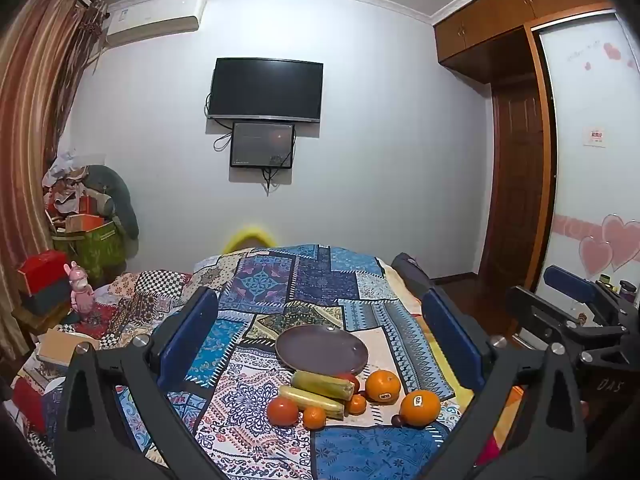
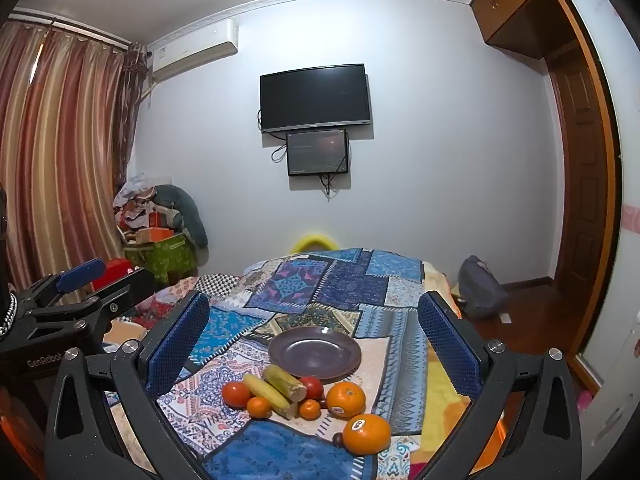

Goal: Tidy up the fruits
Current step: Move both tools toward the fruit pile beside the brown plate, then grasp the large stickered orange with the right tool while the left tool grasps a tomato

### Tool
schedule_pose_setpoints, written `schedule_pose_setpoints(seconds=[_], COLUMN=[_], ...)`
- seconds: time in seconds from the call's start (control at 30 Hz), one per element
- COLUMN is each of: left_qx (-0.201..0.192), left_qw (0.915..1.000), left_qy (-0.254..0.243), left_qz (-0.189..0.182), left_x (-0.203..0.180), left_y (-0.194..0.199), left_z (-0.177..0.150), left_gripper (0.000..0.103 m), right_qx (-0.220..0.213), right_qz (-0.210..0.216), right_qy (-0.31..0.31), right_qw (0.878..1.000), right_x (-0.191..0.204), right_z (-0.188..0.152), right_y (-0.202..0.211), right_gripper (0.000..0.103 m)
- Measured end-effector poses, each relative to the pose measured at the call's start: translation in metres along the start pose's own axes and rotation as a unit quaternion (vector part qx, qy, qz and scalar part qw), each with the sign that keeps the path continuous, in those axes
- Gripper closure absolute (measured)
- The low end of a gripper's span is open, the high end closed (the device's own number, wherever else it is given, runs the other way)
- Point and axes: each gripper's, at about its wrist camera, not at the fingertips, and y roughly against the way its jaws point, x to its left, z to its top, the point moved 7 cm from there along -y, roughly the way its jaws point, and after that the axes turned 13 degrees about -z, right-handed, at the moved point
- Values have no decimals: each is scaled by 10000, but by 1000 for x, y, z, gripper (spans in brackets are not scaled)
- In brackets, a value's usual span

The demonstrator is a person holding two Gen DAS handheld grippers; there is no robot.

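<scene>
A dark purple plate (image 1: 322,348) (image 2: 316,352) lies empty on the patchwork cloth. In front of it sits a heap of fruit: two big oranges with stickers (image 1: 420,407) (image 2: 367,433), another (image 1: 383,386) (image 2: 346,400), small tangerines (image 1: 314,417) (image 2: 259,406), red tomatoes (image 1: 282,411) (image 2: 236,394), a yellow banana (image 1: 310,400) (image 2: 266,391) and a green-yellow cane piece (image 1: 322,385) (image 2: 285,383). My left gripper (image 1: 320,340) is open, well short of the fruit, nothing between its blue pads. My right gripper (image 2: 314,344) is open too and empty. Each gripper shows at the other view's edge.
The cloth (image 1: 280,288) covers a bed-like surface that drops off on the right to a wooden floor (image 2: 532,320) with a dark bag (image 2: 480,288). Boxes and a pink figurine (image 1: 82,292) crowd the left side. A wardrobe (image 1: 592,160) stands on the right.
</scene>
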Motion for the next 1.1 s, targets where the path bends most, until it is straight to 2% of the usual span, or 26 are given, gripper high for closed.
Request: schedule_pose_setpoints(seconds=[0.37, 0.57, 0.63, 0.7, 0.83, 0.9, 1.1], left_qx=[69, 304, 446, 595, 973, 1192, 1836], left_qw=[9999, 9993, 9986, 9977, 9946, 9922, 9820], left_qy=[85, 223, 269, 311, 360, 357, 453], left_qz=[-19, -77, -89, -106, -52, -15, 10], left_x=[3, 11, 14, 19, 29, 36, 57], left_y=[-6, -18, -26, -33, -52, -64, -92], left_z=[1, -10, -16, -22, -40, -51, -89], left_gripper=[0, 1, 6, 16, 22, 31, 39], right_qx=[72, 337, 445, 598, 903, 1144, 1835], right_qz=[34, 68, 59, -3, -134, -178, -300], right_qy=[11, -1, -25, 8, 90, 106, 80], right_qw=[10000, 9994, 9990, 9982, 9958, 9932, 9825], right_x=[-2, -6, -9, -12, -21, -27, -45], right_z=[-6, -16, -22, -30, -47, -59, -92], right_y=[-4, -17, -23, -31, -48, -58, -82], right_gripper=[0, 0, 0, 2, 10, 13, 28])
